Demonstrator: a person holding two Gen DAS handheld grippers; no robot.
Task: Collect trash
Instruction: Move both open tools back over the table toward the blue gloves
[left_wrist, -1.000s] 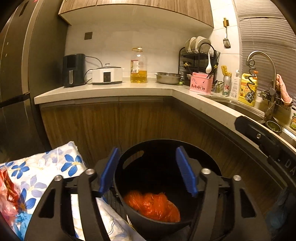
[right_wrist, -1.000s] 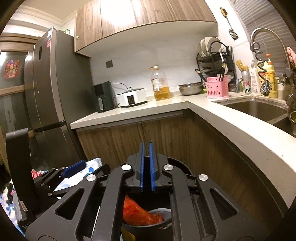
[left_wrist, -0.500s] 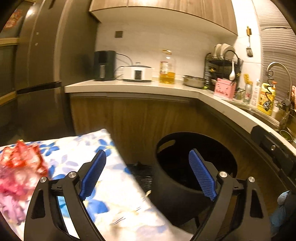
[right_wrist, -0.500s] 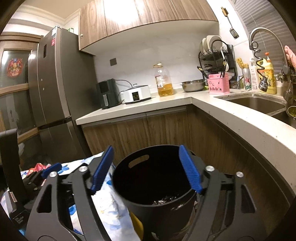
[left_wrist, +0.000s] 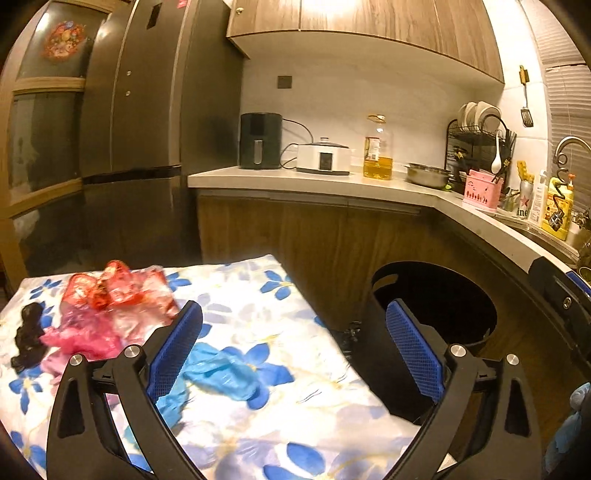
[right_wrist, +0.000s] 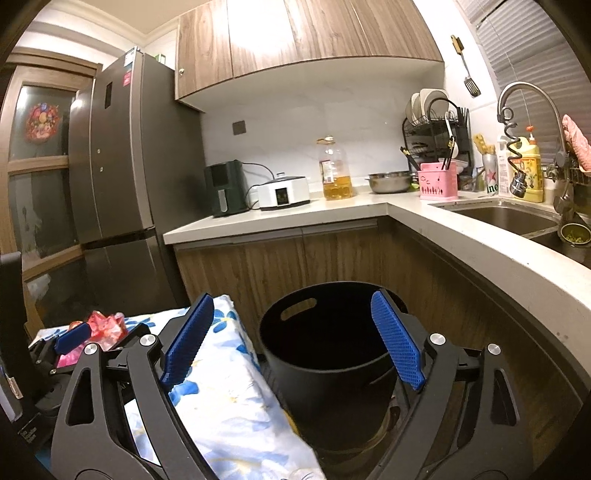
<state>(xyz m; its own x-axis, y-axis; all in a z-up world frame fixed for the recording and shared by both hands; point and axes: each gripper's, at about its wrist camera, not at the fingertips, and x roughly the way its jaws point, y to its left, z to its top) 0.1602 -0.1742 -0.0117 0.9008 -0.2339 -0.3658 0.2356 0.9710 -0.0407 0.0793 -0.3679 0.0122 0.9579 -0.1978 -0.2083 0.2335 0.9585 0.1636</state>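
Note:
A black trash bin (left_wrist: 436, 325) stands on the floor beside a table with a floral cloth (left_wrist: 280, 398). On the cloth lie a crumpled blue bag (left_wrist: 225, 373), red and pink plastic bags (left_wrist: 110, 310) and a black scrap (left_wrist: 29, 336). My left gripper (left_wrist: 295, 354) is open and empty, above the cloth's right edge near the blue bag. My right gripper (right_wrist: 291, 347) is open and empty above the bin (right_wrist: 325, 354). The left gripper (right_wrist: 74, 336) and the red bags (right_wrist: 105, 325) show at left in the right wrist view.
A kitchen counter (left_wrist: 332, 184) wraps around the corner with an air fryer (left_wrist: 260, 142), cooker, oil bottle (left_wrist: 376, 151), bowl and dish rack. A sink (right_wrist: 506, 218) with a tap is on the right. A tall fridge (left_wrist: 140, 129) stands on the left.
My left gripper swung left from above the bin to over the cloth. My right gripper opened from shut and rose above the bin; the orange bag in the bin is out of sight.

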